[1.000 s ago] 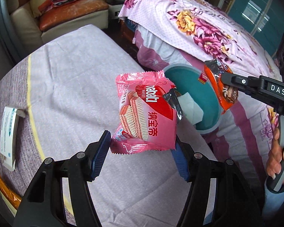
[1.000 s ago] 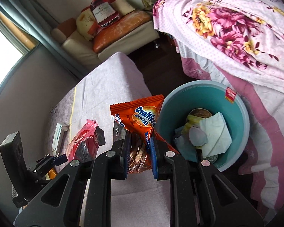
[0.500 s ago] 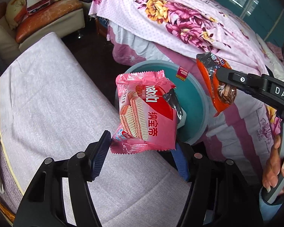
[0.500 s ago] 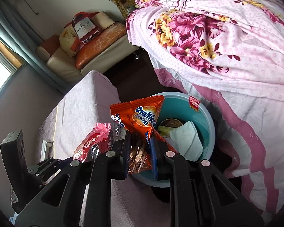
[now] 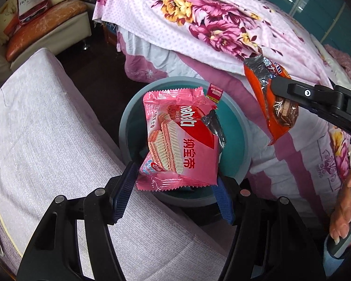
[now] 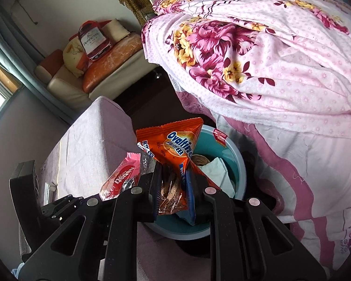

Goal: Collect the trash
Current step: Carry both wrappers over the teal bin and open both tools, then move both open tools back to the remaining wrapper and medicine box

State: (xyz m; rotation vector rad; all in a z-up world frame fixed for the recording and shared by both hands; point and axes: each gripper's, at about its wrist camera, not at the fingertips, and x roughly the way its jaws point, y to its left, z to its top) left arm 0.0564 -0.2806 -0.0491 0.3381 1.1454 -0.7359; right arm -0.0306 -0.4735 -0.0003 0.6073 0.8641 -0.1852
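Over teal bin (image 5: 128, 126): L fingers (image 5: 175, 187) pinch pink wafer pack (image 5: 180, 145); R fingers (image 6: 173, 187) pinch orange Ovaltine pack (image 6: 173, 140); tissue (image 6: 218, 172) only R view.

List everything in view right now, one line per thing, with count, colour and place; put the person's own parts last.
Wafer wrapper: 1, pink and red, between the left jaws, over the bin.
Ovaltine wrapper: 1, orange, clamped in the right jaws near the bin's rim.
Bin: 1, teal inside, grey rim, on the floor by the bed; holds white tissue and other scraps.
Bench cover: 1, pale lilac, left of the bin.
Floral bedspread: 1, pink, draped over the bed.
Sofa: 1, cream, far corner, with cushions and a bottle-shaped pillow.
Left gripper: 1, black, blue pads.
Right gripper: 1, black.
Hand: 1, on the right gripper's handle.
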